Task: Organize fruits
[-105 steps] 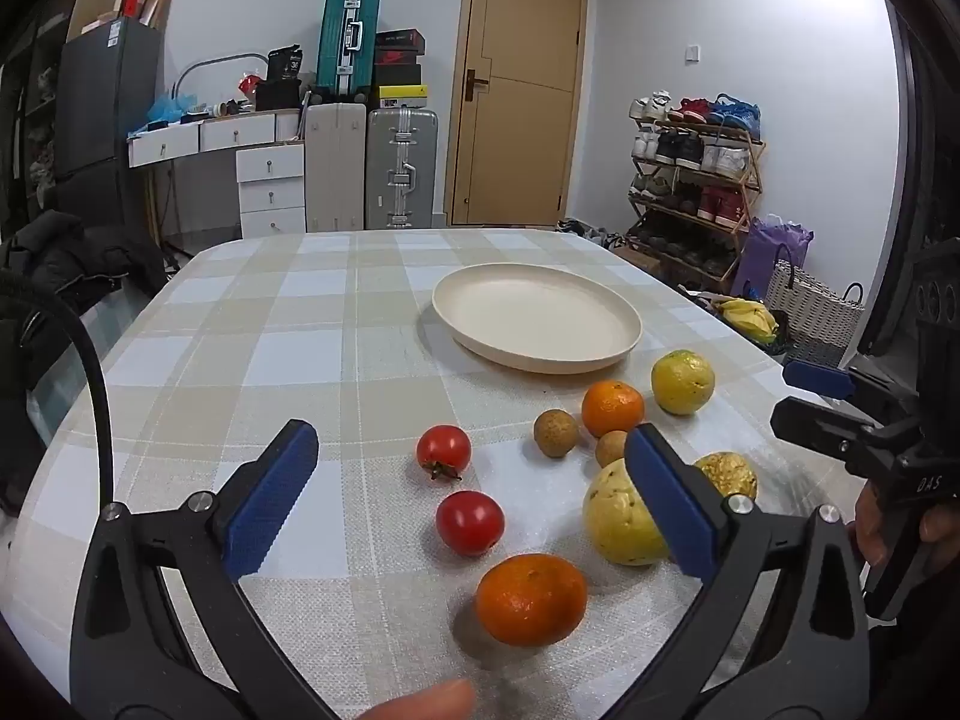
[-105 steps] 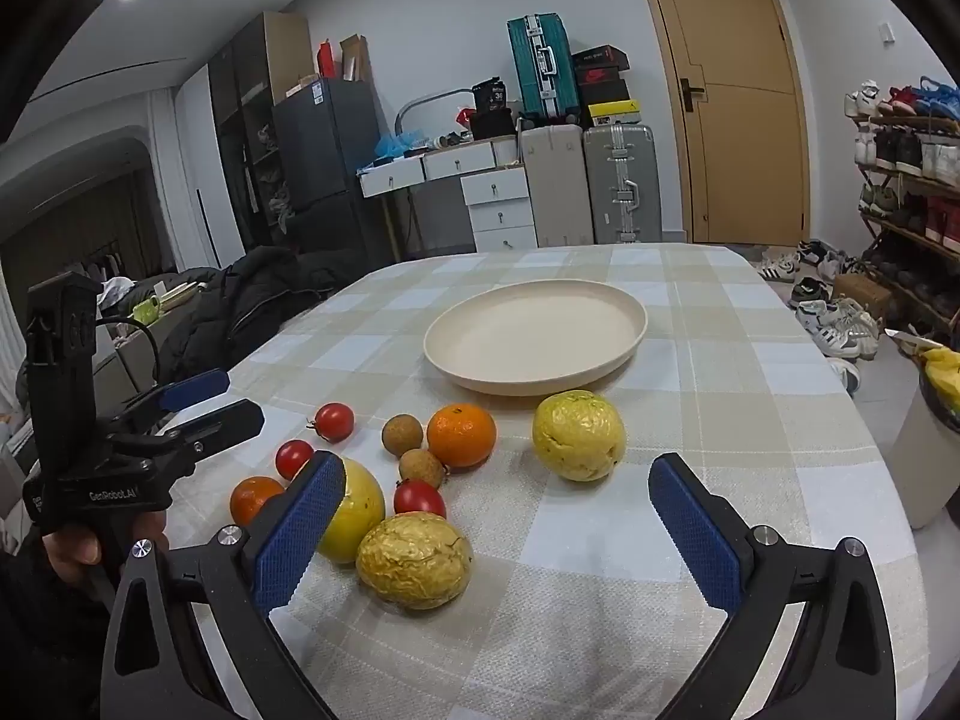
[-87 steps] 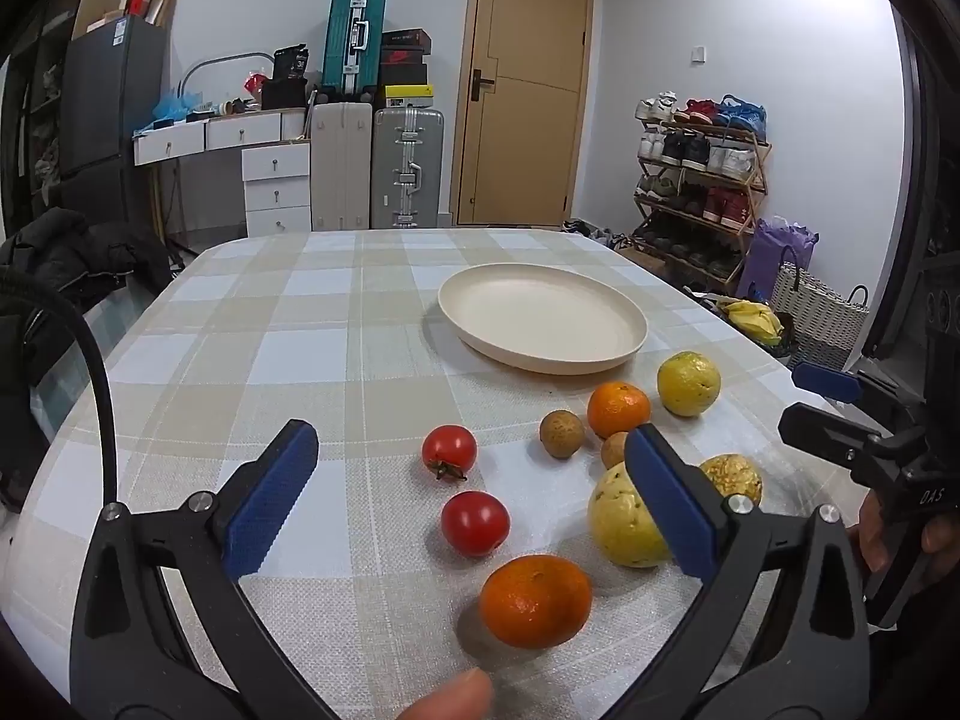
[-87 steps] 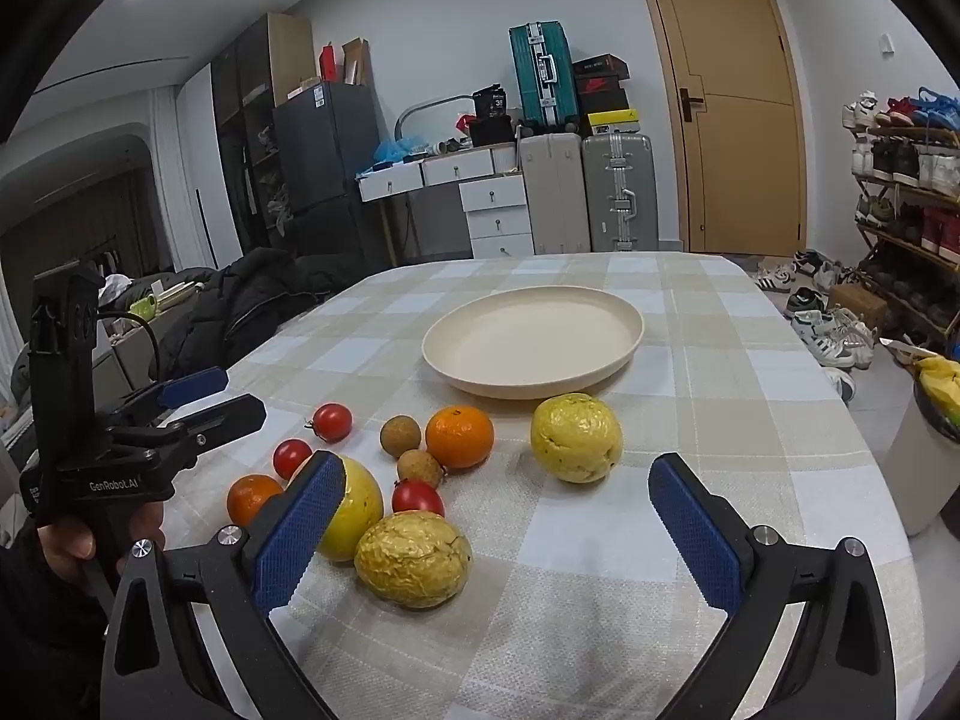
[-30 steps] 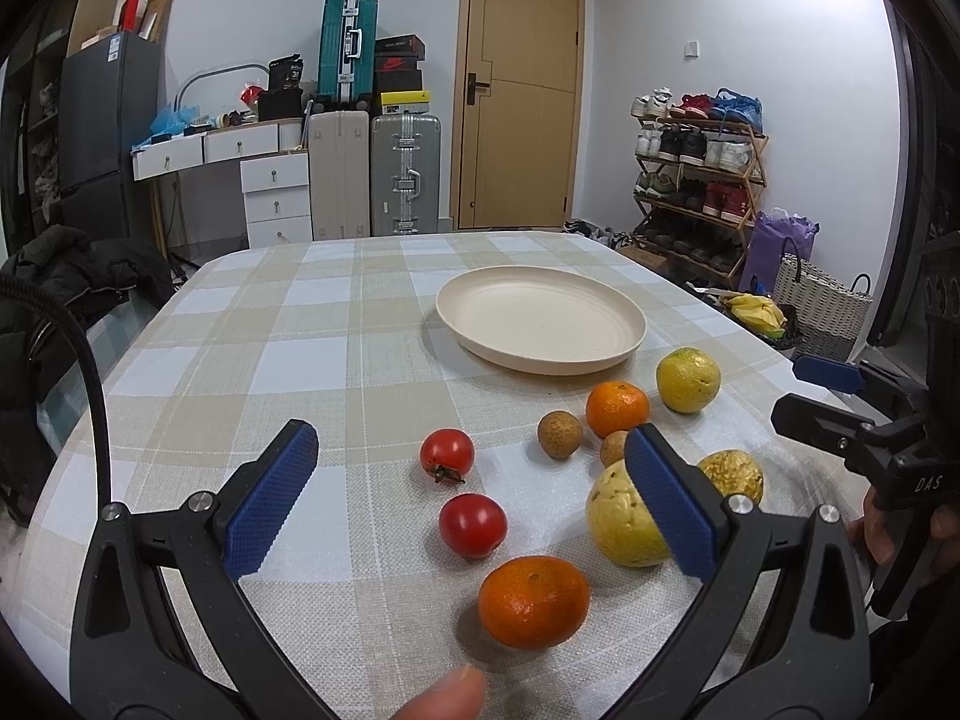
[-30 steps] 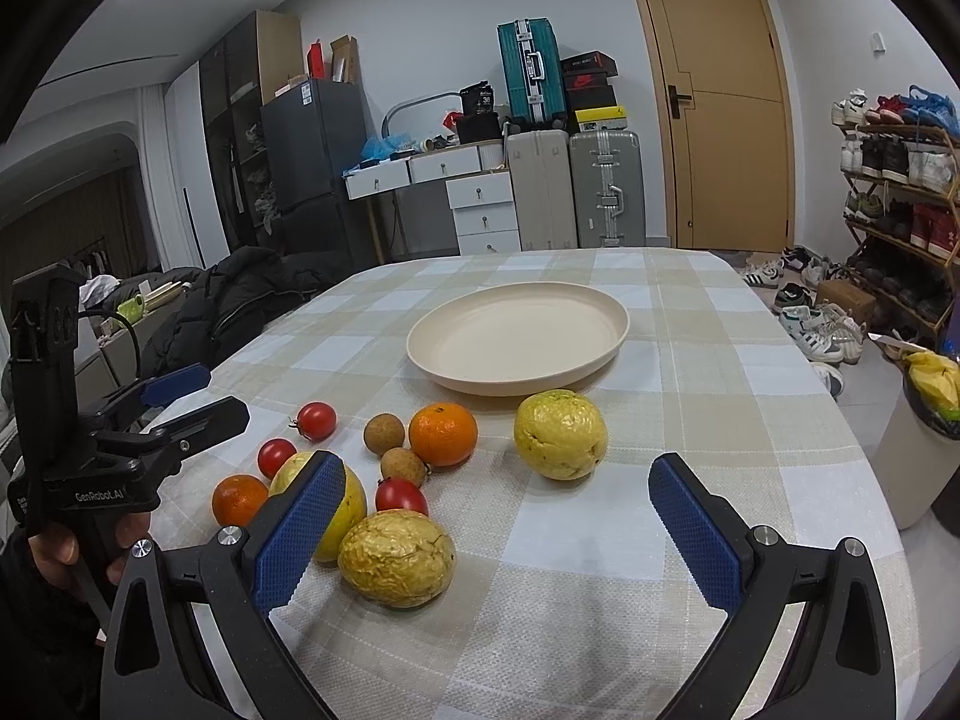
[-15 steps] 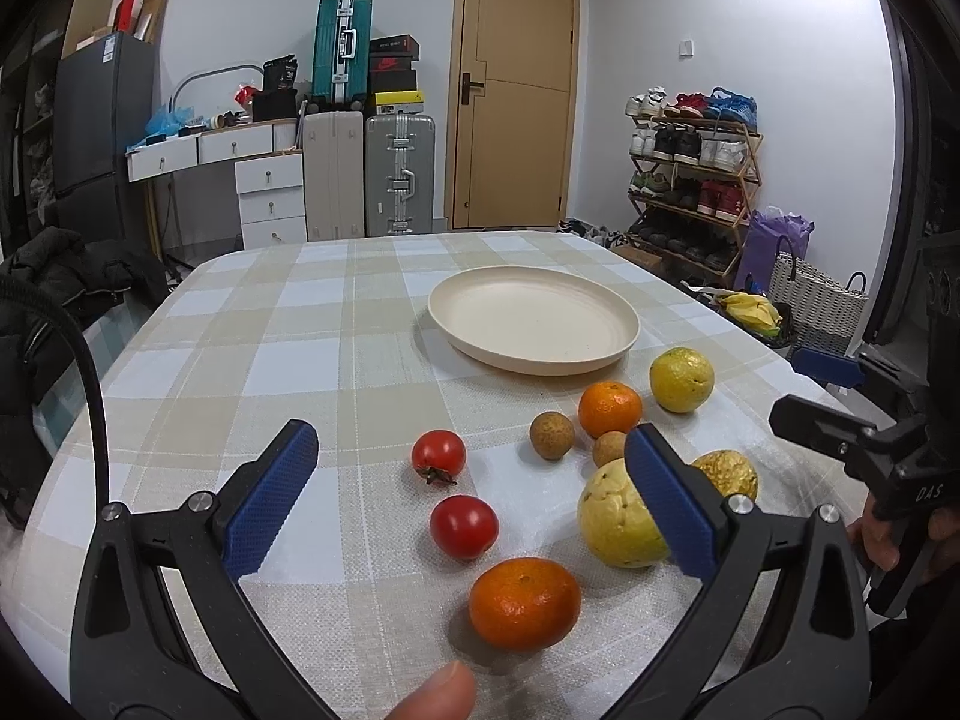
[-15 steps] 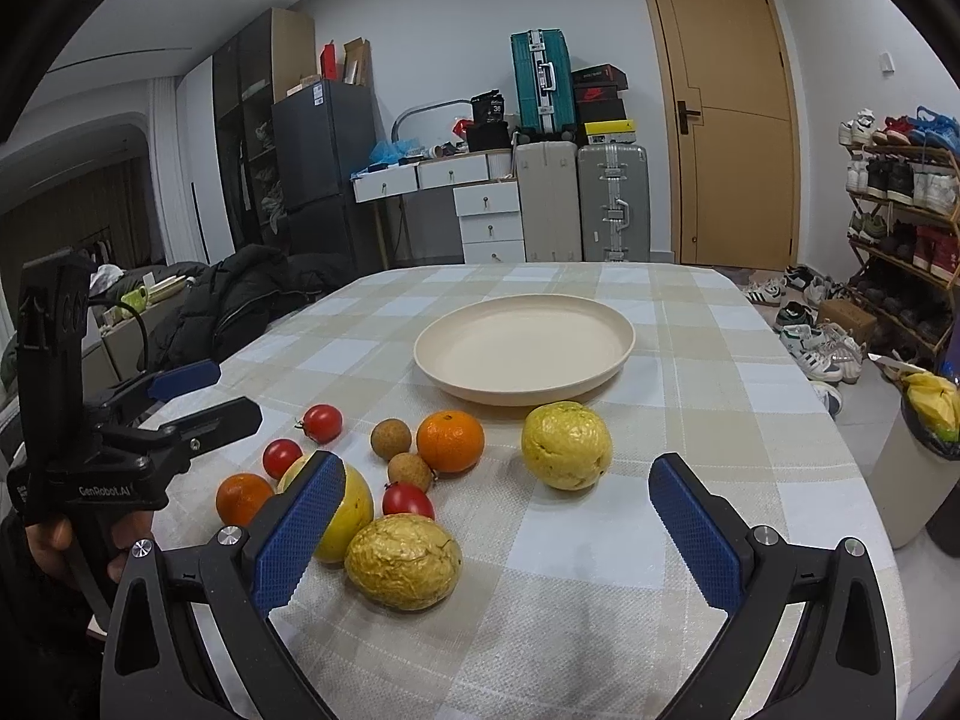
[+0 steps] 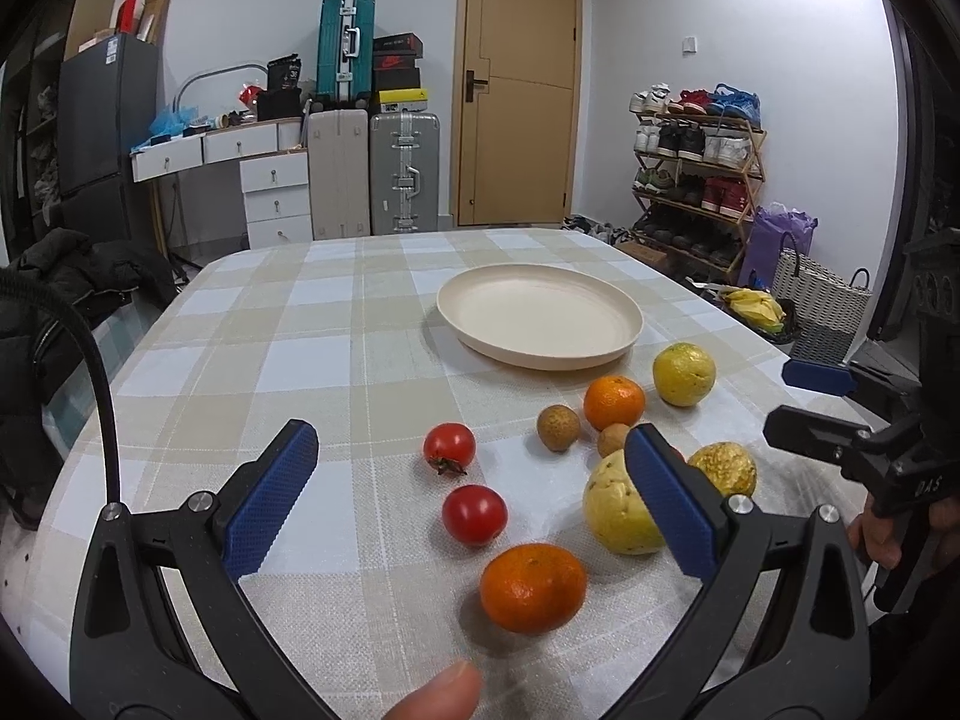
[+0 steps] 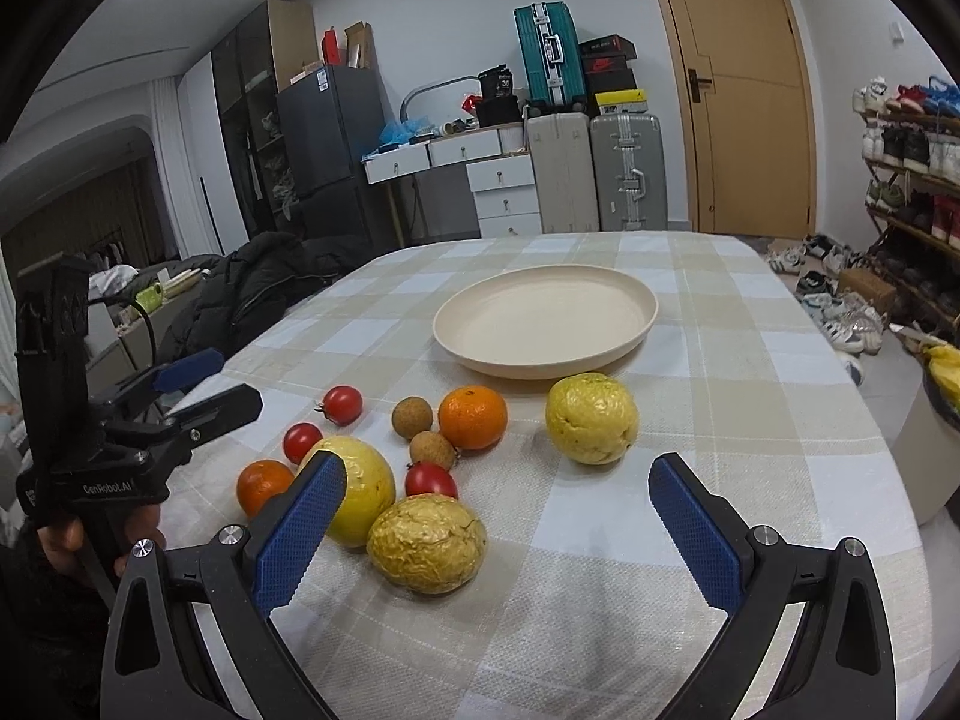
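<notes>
While both of my tongs hung wide open and held nothing, the table (image 10: 780,432) under its checked cloth carried everything I needed. My cream plate (image 10: 543,324) sat bare beyond the fruit. My left gripper (image 9: 474,498) framed a mandarin (image 9: 533,587) and a cherry tomato (image 9: 474,513); my right gripper (image 10: 498,516) hovered over a wrinkled yellow passion fruit (image 10: 427,542), which touched a smooth yellow fruit (image 10: 360,495). A bumpy yellow fruit (image 10: 591,418) lay alone just beside the plate's rim.

I judged that lone fruit the cleanest first pick, as it had free space on both sides. For round fruit I would centre the pads on its widest part, close gently, and lift straight up, so neighbours like the longans (image 10: 412,416) would not roll.
</notes>
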